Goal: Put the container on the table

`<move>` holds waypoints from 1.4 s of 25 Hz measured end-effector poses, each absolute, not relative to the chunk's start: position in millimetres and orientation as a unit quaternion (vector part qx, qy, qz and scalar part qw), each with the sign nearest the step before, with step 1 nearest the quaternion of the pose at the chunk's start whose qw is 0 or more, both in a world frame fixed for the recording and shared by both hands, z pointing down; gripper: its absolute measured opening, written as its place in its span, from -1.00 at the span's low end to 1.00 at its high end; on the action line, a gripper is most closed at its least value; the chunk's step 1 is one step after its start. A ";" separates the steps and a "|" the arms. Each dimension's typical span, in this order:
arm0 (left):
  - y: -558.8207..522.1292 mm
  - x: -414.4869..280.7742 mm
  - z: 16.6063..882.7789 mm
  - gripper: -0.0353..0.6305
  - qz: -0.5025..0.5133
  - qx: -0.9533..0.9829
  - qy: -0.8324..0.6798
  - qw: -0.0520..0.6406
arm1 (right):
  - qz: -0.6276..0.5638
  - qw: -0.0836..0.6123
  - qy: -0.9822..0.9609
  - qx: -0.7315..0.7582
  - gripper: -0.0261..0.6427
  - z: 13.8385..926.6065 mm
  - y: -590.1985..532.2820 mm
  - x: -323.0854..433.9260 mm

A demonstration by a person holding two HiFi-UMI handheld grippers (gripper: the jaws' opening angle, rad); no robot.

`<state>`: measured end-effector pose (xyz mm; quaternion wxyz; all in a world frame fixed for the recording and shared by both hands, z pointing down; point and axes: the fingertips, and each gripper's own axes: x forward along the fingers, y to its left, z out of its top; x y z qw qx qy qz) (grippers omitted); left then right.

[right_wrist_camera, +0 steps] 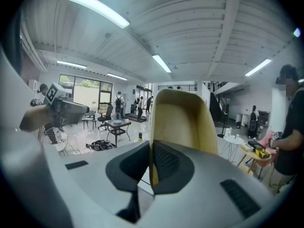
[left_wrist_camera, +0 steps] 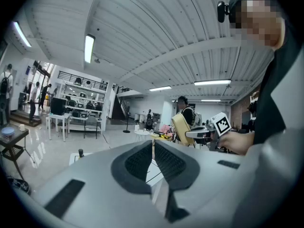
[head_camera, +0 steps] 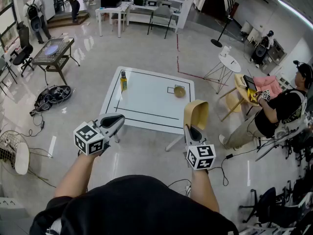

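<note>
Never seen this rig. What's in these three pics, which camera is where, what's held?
No robot arm: a person holds a two-jaw gripper in each hand. The head view looks down from a head camera; the other two cameras ride on the grippers, looking along their jaws. The left gripper has its jaws together on nothing. The right gripper is clamped on the wall of a tan container, held in the air short of the white table. On the table stand a bottle and a small round brown object.

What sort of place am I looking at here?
Probably a lab or workshop: racks of equipment at the back, a tangle of cables on the floor, and a white table marked with black lines.
</note>
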<state>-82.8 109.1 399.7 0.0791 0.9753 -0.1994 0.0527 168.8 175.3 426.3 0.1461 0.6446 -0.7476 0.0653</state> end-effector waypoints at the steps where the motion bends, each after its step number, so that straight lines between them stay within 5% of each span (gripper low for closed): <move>1: 106.4 -83.9 398.1 -0.83 0.052 0.975 -0.203 0.078 | 0.065 0.143 -0.748 0.645 -0.89 423.9 173.7 168.1; 35: 67.6 -178.3 408.6 -0.83 0.053 0.980 -0.171 0.085 | 0.081 0.131 -0.737 0.658 -0.89 417.9 150.7 66.1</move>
